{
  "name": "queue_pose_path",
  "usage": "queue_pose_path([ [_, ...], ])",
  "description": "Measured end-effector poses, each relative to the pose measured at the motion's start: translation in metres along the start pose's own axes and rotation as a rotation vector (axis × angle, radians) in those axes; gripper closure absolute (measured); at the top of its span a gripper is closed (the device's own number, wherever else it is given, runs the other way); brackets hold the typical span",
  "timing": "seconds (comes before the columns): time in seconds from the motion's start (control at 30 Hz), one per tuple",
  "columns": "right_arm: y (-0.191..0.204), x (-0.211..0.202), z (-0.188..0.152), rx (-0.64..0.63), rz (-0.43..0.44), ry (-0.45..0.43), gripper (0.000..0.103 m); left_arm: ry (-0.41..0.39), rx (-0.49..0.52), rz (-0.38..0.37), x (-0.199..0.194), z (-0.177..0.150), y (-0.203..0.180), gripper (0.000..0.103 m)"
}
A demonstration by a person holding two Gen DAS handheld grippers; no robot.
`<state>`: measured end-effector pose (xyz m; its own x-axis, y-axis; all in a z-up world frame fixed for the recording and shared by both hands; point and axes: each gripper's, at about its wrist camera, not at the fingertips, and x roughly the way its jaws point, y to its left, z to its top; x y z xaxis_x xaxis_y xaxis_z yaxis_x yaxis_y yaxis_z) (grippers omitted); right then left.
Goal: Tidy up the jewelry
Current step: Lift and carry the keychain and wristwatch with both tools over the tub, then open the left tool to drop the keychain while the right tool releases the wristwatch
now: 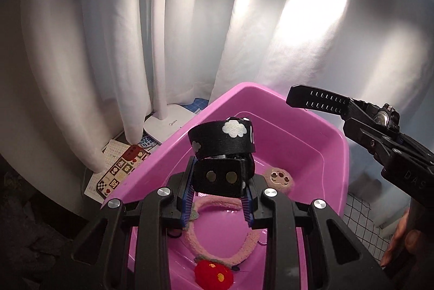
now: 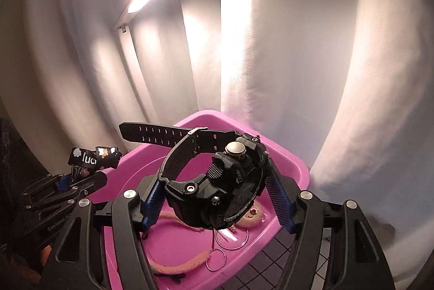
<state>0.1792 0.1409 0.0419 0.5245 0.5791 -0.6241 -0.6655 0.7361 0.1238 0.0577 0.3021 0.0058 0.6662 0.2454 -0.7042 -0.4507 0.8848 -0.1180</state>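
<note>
White curtains [image 1: 81, 59] are hanging behind the scene, lit by a white desk lamp [image 1: 165, 89] whose long bright bar is glowing overhead. A pink plastic tub [image 1: 312, 143] is sitting on a worktop covered with a white cloth with a black grid [image 1: 363, 222], and some patterned cards [image 1: 122, 170] are lying beside the lamp's base. The left gripper [image 1: 221, 204] is hovering over the tub, its jaws pinching a black band with white clouds [image 1: 225, 138], which is curling upright above the blue pads. The right gripper [image 2: 219, 197] is also hanging over the tub, its jaws spread wide around a chunky black wristwatch [image 2: 217, 181] and clamping it by its case, the strap sticking out to the left. Inside the tub a fuzzy pink headband [image 1: 217, 246] is lying on the bottom, with a red plush strawberry [image 1: 214, 276] on its near end and a small round plush face [image 1: 279, 177] farther back. Two thin wire hoops [image 2: 232, 237] are resting on the tub's floor beside the headband. Part of a person's hand [image 1: 401, 244] is showing at the right edge of the left wrist view.
</note>
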Motion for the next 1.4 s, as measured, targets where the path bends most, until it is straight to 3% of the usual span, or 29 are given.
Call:
queue_pose_path([
  [0.27, 0.005, 0.062, -0.008, -0.058, 0.114, 0.209, 0.038, 0.144, -0.125, 0.083, 0.028, -0.018, 0.013, 0.074],
  [0.5, 0.007, 0.104, -0.017, -0.086, 0.15, 0.373, 0.038, 0.251, -0.182, 0.115, 0.05, -0.026, 0.013, 0.073],
  [0.8, 0.002, 0.127, -0.021, -0.097, 0.112, 0.457, 0.038, 0.317, -0.2, 0.142, 0.064, -0.03, 0.008, 0.07],
  [0.9, 0.001, 0.13, -0.02, -0.095, 0.092, 0.462, 0.037, 0.323, -0.202, 0.148, 0.064, -0.031, 0.006, 0.057],
  [0.97, -0.002, 0.129, -0.016, -0.082, 0.097, 0.451, 0.037, 0.312, -0.19, 0.151, 0.061, -0.03, 0.004, 0.028],
  [1.03, -0.004, 0.126, -0.013, -0.078, 0.095, 0.439, 0.037, 0.288, -0.192, 0.164, 0.054, -0.028, 0.002, 0.01],
  [1.4, -0.001, 0.111, -0.017, -0.073, 0.113, 0.42, 0.036, 0.295, -0.187, 0.175, 0.048, -0.027, 0.004, 0.008],
])
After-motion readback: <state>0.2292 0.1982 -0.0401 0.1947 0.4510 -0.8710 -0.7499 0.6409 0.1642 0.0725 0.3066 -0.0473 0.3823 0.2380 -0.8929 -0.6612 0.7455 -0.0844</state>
